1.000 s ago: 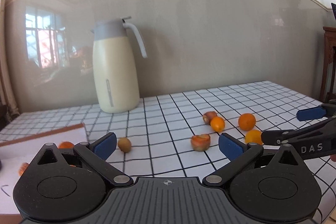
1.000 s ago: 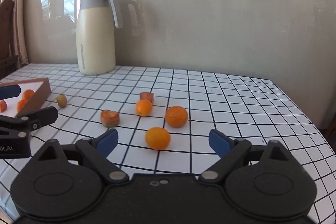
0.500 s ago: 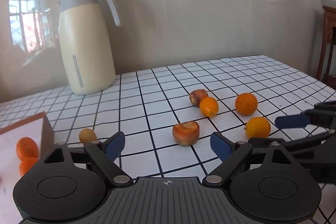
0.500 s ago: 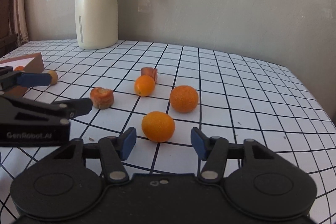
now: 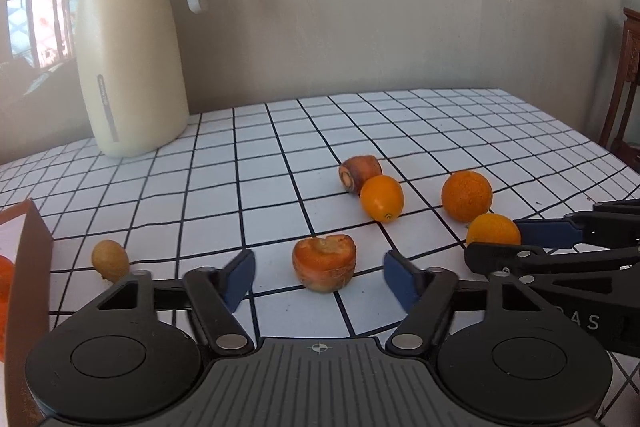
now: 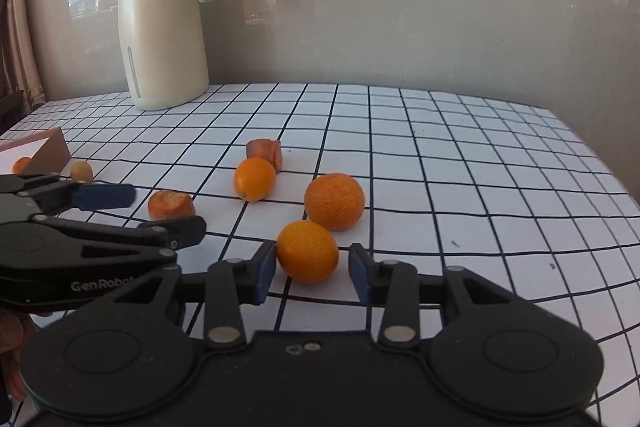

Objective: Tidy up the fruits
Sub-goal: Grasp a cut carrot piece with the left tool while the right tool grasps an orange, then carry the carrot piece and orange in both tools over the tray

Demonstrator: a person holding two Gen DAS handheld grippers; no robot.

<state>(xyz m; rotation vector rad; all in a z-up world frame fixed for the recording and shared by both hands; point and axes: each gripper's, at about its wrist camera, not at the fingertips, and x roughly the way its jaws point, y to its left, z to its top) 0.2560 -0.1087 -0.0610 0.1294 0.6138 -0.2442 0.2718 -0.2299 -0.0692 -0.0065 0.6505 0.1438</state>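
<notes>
1. Left gripper (image 5: 319, 277) low over the table (image 5: 460, 131), jaws spread wide with a carrot stub (image 5: 324, 262) sitting between the blue pads, touching neither
2. Right gripper (image 6: 312, 273) also parted, straddling a small orange (image 6: 307, 251); left pad just about at the peel (contact too close to call), right pad with a clear gap
3. Seen from the left wrist camera, same small orange (image 5: 493, 230) partly hidden behind the right gripper's (image 5: 520, 241) fingers, to the right of the carrot stub
4. Beyond the small orange, nearer the wall: a rough-skinned orange (image 6: 334, 201), close but apart
5. Left of that rough-skinned orange: a smooth kumquat-like fruit (image 6: 255, 178), touching or almost touching a second carrot piece (image 6: 265, 152) just behind it
6. Well to the left of the carrot stub: a small yellowish fruit (image 5: 110, 260) resting just beside the corner of a brown box (image 5: 30, 267)
7. Inside the brown box, orange fruit (image 6: 21, 165) partly visible (count unclear)
8. Far behind all the fruit, by the wall: a cream thermos jug (image 5: 130, 43) with grey lid and handle, standing upright on the table
9. Left gripper (image 6: 120, 215) visible in the right wrist view, reaching in beside the carrot stub (image 6: 171, 205), well left of the small orange
</notes>
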